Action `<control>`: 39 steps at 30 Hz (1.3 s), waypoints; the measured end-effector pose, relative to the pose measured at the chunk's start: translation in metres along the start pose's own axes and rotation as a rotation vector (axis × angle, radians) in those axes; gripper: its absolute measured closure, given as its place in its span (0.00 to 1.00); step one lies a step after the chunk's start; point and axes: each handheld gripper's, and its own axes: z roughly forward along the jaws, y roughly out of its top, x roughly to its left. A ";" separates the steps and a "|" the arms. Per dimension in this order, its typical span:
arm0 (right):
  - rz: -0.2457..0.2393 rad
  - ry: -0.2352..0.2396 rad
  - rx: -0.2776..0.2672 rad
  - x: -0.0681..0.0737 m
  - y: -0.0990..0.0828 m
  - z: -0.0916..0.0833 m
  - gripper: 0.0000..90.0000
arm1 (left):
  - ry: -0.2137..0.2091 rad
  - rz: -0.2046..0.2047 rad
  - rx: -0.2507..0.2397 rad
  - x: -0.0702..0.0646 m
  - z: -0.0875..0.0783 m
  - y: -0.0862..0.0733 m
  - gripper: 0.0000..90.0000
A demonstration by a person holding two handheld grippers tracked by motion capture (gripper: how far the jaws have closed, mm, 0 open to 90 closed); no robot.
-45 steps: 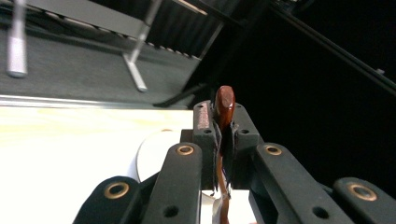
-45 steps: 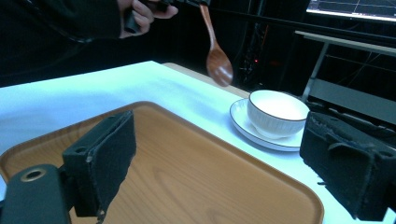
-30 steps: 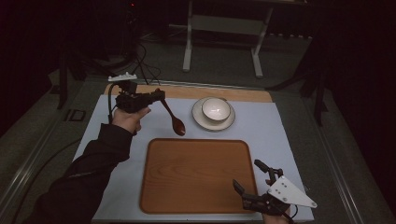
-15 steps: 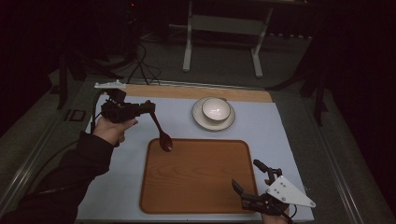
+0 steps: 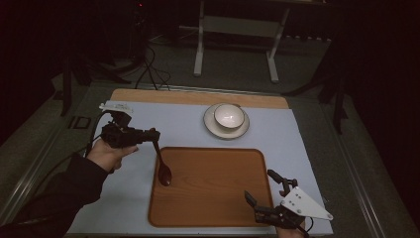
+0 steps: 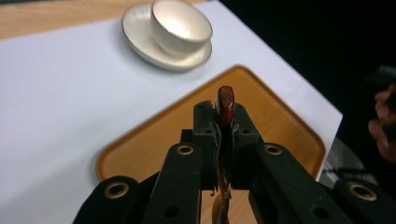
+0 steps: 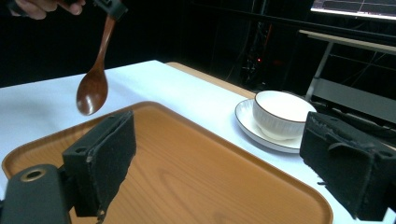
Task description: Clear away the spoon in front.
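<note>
A dark wooden spoon hangs by its handle from my left gripper, its bowl end low over the left edge of the wooden tray. In the left gripper view the jaws are shut on the spoon handle, above the tray. My right gripper rests at the tray's near right corner, open with nothing between its pads. The right gripper view has the spoon dangling at the upper left above the tray.
A white bowl sits on a white saucer beyond the tray on the pale mat. The bowl looks empty. Dark floor, cables and a metal stand lie behind the table.
My left gripper has carried the spoon from beside the bowl toward the near left, so its bowl end now hangs over the tray's left edge. The right gripper has stayed put.
</note>
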 end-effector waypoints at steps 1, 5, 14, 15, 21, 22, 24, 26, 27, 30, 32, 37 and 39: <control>-0.001 -0.001 0.001 0.001 0.000 0.000 0.12 | -0.001 -0.003 0.022 -0.003 0.004 -0.003 0.94; -0.002 -0.007 0.000 0.001 0.000 -0.001 0.12 | -0.030 -0.020 0.089 -0.010 0.020 -0.013 0.94; -0.009 -0.011 0.002 0.001 0.000 -0.001 0.12 | -0.082 -0.019 0.187 -0.017 0.053 -0.029 0.94; -0.009 -0.011 0.002 0.001 0.000 -0.001 0.12 | -0.086 -0.017 0.197 -0.017 0.055 -0.030 0.94; -0.013 -0.008 0.004 0.001 0.000 0.000 0.12 | -0.087 -0.057 0.224 -0.014 0.068 -0.034 0.94; -0.013 -0.008 0.004 0.001 0.000 0.000 0.12 | -0.090 -0.074 0.227 -0.012 0.070 -0.035 0.94; -0.015 -0.010 0.004 0.002 0.000 0.000 0.12 | -0.088 -0.093 0.230 -0.011 0.074 -0.035 0.94; -0.017 -0.009 0.004 0.002 0.000 0.000 0.12 | -0.085 -0.106 0.228 -0.011 0.077 -0.035 0.94; -0.016 -0.008 0.005 0.002 0.000 0.000 0.12 | -0.085 -0.106 0.228 -0.011 0.077 -0.035 0.93; -0.014 -0.006 0.008 0.002 0.000 0.001 0.12 | -0.062 -0.141 0.223 -0.008 0.083 -0.036 0.93; -0.014 -0.005 0.008 0.002 0.000 0.001 0.12 | -0.027 -0.178 0.202 -0.004 0.089 -0.040 0.92; -0.014 -0.007 0.008 0.002 0.000 0.001 0.12 | 0.013 -0.256 0.175 0.001 0.101 -0.048 0.92; -0.015 -0.005 0.009 0.002 0.000 0.001 0.12 | 0.025 -0.267 0.170 0.002 0.103 -0.049 0.92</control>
